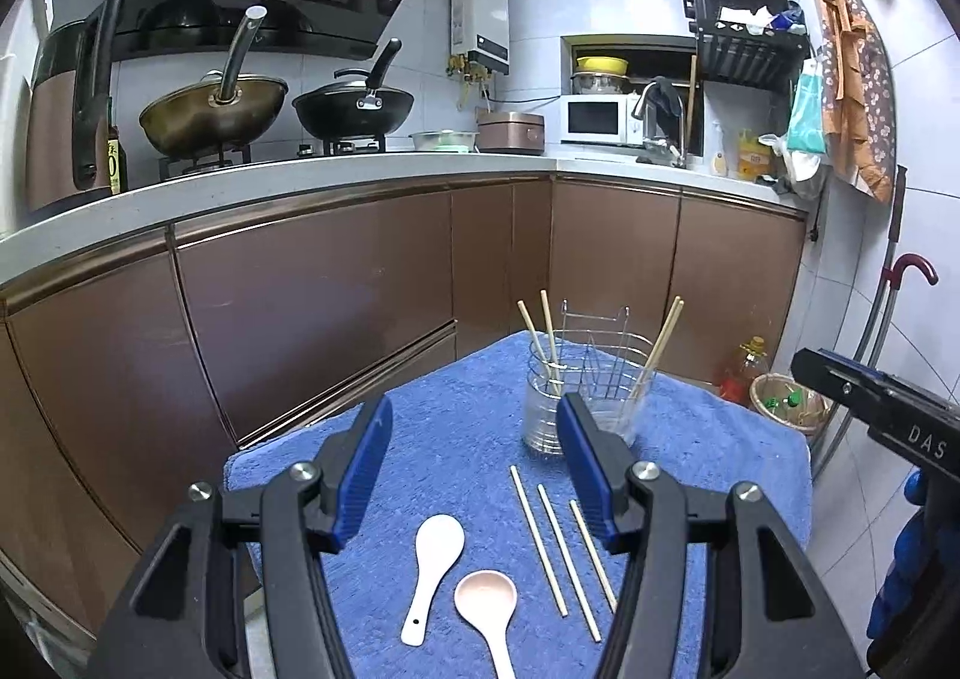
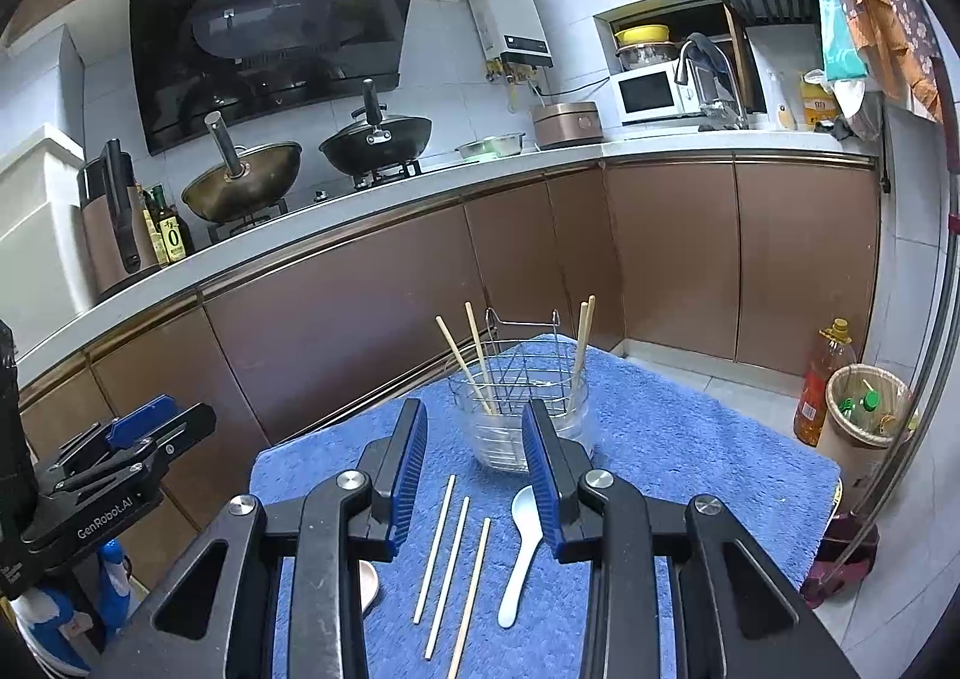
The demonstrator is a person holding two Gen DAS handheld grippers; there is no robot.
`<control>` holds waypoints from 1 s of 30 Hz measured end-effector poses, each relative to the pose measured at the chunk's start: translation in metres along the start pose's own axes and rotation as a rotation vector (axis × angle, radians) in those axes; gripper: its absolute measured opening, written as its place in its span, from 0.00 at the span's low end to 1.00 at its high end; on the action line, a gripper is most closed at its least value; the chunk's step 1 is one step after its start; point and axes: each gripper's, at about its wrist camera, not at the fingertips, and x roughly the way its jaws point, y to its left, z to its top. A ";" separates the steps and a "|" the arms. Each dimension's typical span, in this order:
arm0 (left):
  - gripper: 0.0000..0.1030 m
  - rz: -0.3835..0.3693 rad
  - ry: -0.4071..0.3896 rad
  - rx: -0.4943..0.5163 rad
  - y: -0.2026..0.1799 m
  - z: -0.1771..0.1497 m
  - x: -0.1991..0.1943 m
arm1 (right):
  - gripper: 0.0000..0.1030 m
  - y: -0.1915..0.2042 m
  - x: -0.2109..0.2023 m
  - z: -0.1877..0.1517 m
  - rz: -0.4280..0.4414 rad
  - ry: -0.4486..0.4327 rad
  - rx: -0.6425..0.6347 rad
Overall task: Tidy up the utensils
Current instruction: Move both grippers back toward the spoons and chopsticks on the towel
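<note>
The left gripper (image 1: 474,451), marked "GenRobot.AI", hangs wide and empty; the right gripper (image 2: 474,463), lettered "DAS", stands narrower, holding nothing. Three chopsticks (image 2: 447,565) and two spoons (image 1: 433,577) lie on the blue towel (image 2: 690,463) before a wire holder (image 2: 525,373); an oil bottle's (image 2: 174,238) label seems to read "0".

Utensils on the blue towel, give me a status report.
Left gripper and right gripper open, empty. Three chopsticks, two spoons loose on towel. Nothing blocking.
</note>
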 end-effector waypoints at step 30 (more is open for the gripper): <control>0.53 0.035 -0.069 -0.128 0.056 -0.013 -0.027 | 0.73 0.002 -0.014 -0.014 -0.073 -0.020 -0.010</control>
